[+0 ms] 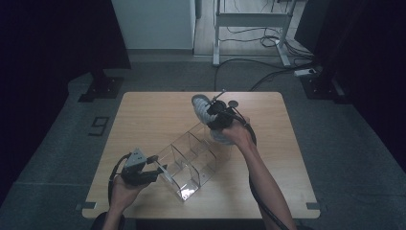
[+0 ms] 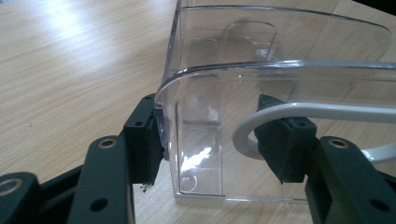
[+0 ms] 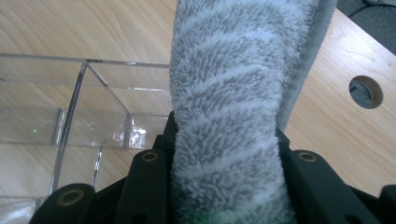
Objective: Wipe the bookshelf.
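My left hand-held gripper (image 2: 219, 140) clamps the clear organizer's (image 1: 191, 160) near wall on the table (image 1: 143, 115). Right hand-held gripper (image 3: 224, 158) pinches the fuzzy striped sock (image 3: 233, 93) above the far compartment; I'd lower it straight, keeping the organizer braced.

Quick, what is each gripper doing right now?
Left gripper: closed on the clear organizer wall.
Right gripper: closed on the grey striped towel.

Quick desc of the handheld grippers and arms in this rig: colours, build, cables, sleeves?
Both grippers are black with two jaws. The left gripper carries a grey three-cornered plate on top and trails a black cable. In the left gripper view its jaw arms show brass-coloured rivets and blocky black pads. The right gripper has a thin rod sticking up and a black cable along the forearm. Forearms are bare, no sleeves visible.
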